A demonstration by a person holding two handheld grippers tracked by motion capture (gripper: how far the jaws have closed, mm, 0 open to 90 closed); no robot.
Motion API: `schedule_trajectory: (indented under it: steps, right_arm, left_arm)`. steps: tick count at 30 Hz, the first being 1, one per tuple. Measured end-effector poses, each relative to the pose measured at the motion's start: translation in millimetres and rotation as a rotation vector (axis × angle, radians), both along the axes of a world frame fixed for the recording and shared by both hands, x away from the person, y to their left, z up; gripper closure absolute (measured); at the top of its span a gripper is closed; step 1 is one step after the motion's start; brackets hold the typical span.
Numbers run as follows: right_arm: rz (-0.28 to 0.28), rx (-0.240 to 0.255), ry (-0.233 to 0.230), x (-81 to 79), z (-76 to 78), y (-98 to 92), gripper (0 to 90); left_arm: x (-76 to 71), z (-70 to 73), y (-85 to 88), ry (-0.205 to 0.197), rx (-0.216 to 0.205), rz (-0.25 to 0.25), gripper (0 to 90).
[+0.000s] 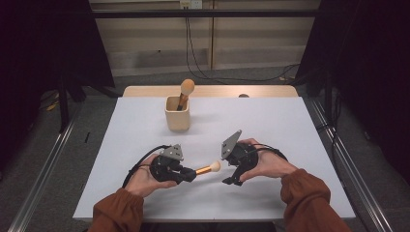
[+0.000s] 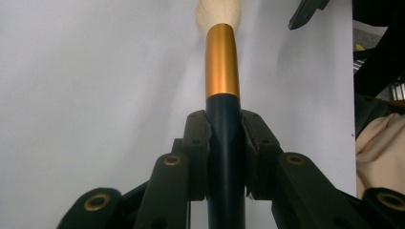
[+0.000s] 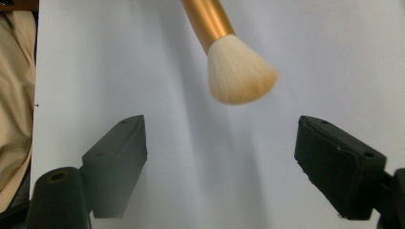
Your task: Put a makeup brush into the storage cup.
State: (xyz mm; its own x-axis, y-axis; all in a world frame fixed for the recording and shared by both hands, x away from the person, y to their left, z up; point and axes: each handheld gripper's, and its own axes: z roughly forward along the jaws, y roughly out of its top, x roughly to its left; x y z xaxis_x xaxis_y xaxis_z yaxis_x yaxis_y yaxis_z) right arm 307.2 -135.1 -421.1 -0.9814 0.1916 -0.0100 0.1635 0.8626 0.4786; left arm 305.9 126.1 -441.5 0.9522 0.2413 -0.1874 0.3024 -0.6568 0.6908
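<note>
I have the left gripper point(image 1: 189, 175) clamped on the dark handle of a makeup brush point(image 1: 209, 168), which sits low over the white table point(image 1: 290, 125), bristles toward my right gripper point(image 1: 231, 181). That one's jaws stand apart with nothing between them, the bristles just ahead. One brush point(image 1: 184, 94) already stands in the beige cup point(image 1: 177, 118) at the back, so I judge this second one is left to carry over and drop in

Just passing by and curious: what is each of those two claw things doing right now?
Left gripper: closed on the dark handle of a makeup brush.
Right gripper: open, holding nothing; the brush's bristles are just beyond its jaws.
</note>
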Motion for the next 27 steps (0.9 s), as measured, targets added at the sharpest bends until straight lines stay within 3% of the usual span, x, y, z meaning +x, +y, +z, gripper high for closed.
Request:
schedule_trajectory:
  steps: [7,20,27]
  right_arm:
    - [-0.042,0.047,0.007,-1.6,-2.6,-10.1,13.4]
    - [-0.147,0.138,0.023,-8.1,-7.9,-28.8,8.5]
    - [-0.165,0.179,0.011,-15.4,-10.6,-34.5,3.1]
  left_arm:
    - [-0.2,-0.9,10.9,0.002,-0.033,0.038,74.5]
    - [-3.8,-1.8,28.0,-0.007,-0.14,0.108,74.5]
    - [-6.5,4.7,32.0,-0.03,-0.199,0.134,74.5]
